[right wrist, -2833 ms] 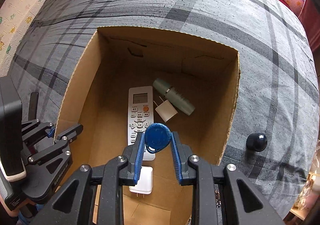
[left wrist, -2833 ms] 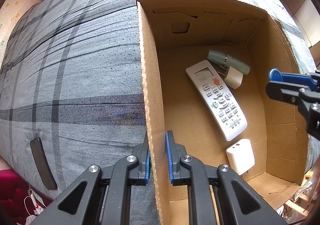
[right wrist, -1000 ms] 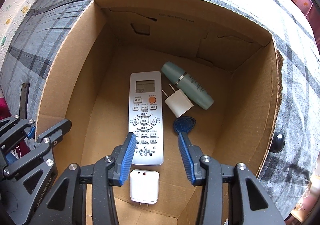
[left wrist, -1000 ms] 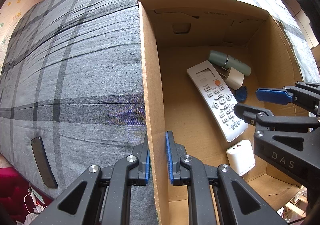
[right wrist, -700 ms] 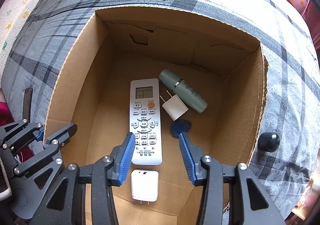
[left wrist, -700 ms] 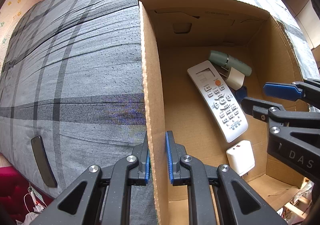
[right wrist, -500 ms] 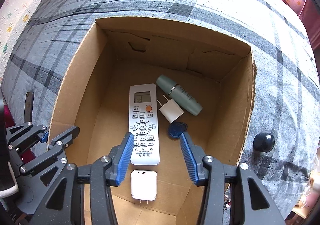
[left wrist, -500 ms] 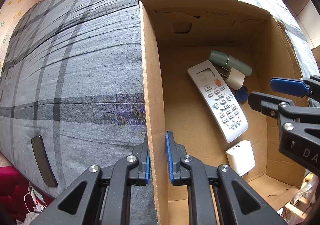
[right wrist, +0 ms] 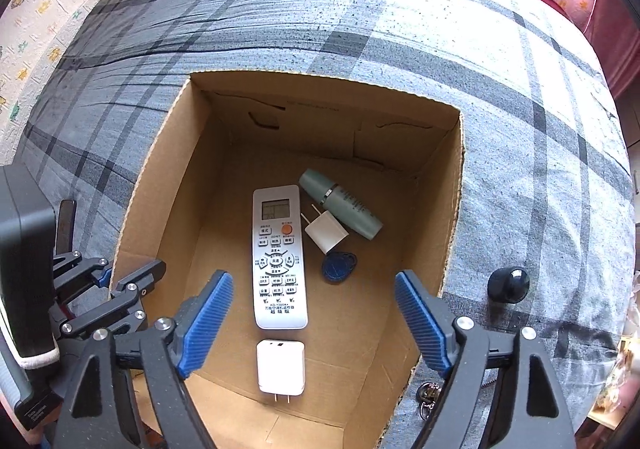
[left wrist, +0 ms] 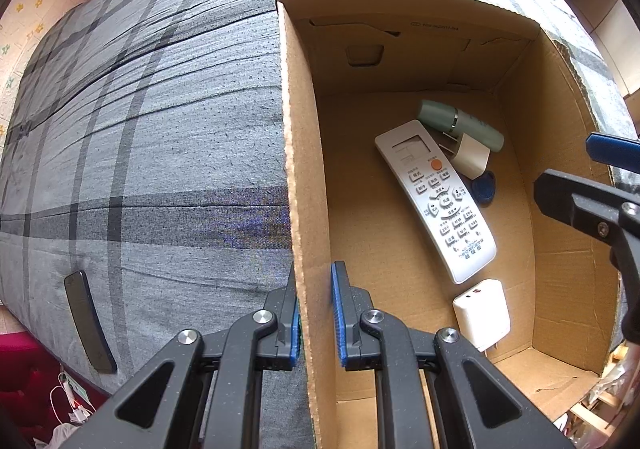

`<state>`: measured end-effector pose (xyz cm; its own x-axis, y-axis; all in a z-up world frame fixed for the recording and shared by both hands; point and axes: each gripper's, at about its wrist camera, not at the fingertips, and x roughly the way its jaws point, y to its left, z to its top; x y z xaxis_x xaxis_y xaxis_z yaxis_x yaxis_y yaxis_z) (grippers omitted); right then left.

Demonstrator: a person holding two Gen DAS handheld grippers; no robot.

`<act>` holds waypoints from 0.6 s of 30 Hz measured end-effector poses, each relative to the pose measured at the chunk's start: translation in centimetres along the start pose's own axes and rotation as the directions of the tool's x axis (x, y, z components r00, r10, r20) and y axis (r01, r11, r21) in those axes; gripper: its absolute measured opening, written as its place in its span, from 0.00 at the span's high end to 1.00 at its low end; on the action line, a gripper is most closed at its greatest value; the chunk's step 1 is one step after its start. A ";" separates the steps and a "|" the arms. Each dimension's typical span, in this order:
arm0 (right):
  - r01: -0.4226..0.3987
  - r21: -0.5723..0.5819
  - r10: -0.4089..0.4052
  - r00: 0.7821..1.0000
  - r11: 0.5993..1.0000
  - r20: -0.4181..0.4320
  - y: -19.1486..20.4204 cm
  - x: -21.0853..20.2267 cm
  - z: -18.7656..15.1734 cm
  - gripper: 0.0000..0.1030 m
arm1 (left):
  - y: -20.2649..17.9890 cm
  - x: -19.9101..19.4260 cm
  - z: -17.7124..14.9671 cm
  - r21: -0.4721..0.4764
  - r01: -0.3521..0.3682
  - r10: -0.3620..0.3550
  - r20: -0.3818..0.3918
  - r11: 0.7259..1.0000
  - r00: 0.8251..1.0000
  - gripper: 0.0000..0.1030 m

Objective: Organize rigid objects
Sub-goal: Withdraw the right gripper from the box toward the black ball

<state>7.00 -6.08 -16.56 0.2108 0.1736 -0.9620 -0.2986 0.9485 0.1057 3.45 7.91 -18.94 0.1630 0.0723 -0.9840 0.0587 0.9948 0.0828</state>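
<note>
Right gripper (right wrist: 314, 319) spread wide above box (right wrist: 452, 209), jaws just opened, nothing between; blue tag (right wrist: 339, 267) down inside beside remote (right wrist: 278, 257). Left gripper (left wrist: 315, 313) clamped on box wall.

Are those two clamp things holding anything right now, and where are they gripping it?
The left gripper pinches the cardboard box by its side wall's top edge. The right gripper is open and empty.
</note>
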 end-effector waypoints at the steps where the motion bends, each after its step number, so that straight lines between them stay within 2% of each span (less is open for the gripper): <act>1: -0.001 0.003 0.001 1.000 1.000 0.004 -0.1 -0.3 0.0 0.12 | 0.0 0.0 0.0 0.000 0.000 0.000 0.000 1.000 1.000 0.87; 3: -0.003 0.007 0.003 1.000 1.000 0.013 -0.4 -0.6 0.0 0.03 | 0.0 0.0 0.0 0.000 -0.001 0.001 0.000 1.000 1.000 0.87; 5: -0.002 0.011 0.002 1.000 1.000 0.022 -0.6 -1.0 0.1 0.00 | -0.1 -0.1 0.0 0.001 -0.003 0.003 0.000 1.000 1.000 0.87; 18: 0.036 0.082 -0.040 0.998 0.996 0.043 -4.8 -2.5 0.0 0.00 | -0.2 -0.1 0.0 -0.002 -0.005 0.005 -0.001 1.000 1.000 0.87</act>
<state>7.89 -11.05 -14.69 0.2627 0.1473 -0.9536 -0.2137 0.9726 0.0914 3.43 7.72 -18.85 0.1622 0.0774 -0.9837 0.0562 0.9946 0.0875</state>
